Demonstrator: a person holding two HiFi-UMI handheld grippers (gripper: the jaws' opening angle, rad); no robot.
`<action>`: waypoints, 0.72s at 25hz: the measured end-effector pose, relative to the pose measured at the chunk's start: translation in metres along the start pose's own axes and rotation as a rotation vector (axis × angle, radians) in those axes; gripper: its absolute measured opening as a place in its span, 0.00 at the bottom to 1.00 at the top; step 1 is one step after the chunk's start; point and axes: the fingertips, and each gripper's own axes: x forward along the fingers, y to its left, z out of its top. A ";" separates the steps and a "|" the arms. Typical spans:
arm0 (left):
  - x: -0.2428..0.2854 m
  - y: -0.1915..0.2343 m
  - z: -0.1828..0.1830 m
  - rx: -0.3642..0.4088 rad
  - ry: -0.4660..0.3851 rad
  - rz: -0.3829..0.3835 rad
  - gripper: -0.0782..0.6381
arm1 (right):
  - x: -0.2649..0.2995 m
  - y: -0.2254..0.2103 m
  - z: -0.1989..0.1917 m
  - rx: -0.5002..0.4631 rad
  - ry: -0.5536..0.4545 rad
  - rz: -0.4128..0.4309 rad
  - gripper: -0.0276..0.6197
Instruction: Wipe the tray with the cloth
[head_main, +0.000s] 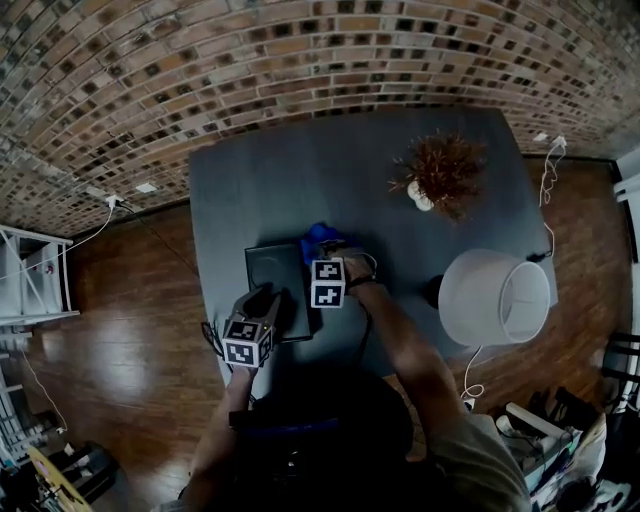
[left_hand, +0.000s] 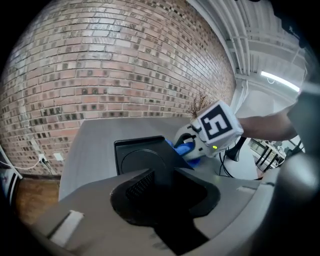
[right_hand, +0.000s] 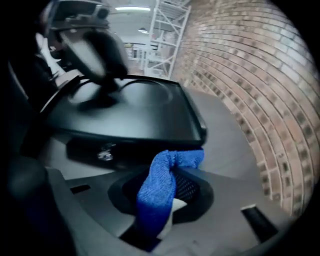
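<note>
1. The black square tray sits on the dark grey table, just left of centre in the head view.
2. The blue cloth is bunched at the tray's upper right corner. In the right gripper view its tip hangs just under the tray's near rim.
3. The right gripper points steeply down there. Its jaws are pinched almost together on the cloth, and a fold of it runs down between the pads.
4. The left gripper is at the tray's lower left. Its jaws stand partly closed and clamp the tray's edge, which runs in between them in the left gripper view.
5. Farther right on the table stand a dried plant and a white lampshade.
6. A brick wall fills the top of the frame, and wooden floor shows at the left.
</note>
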 end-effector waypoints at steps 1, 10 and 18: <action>0.000 0.001 0.001 0.003 0.000 0.004 0.28 | -0.006 0.019 0.000 -0.087 -0.012 0.048 0.22; 0.001 0.004 -0.002 0.027 0.002 0.030 0.28 | -0.062 0.031 -0.016 0.140 -0.014 0.001 0.22; 0.001 0.008 -0.006 0.041 0.010 0.057 0.28 | -0.075 0.192 0.025 -0.117 -0.054 0.266 0.22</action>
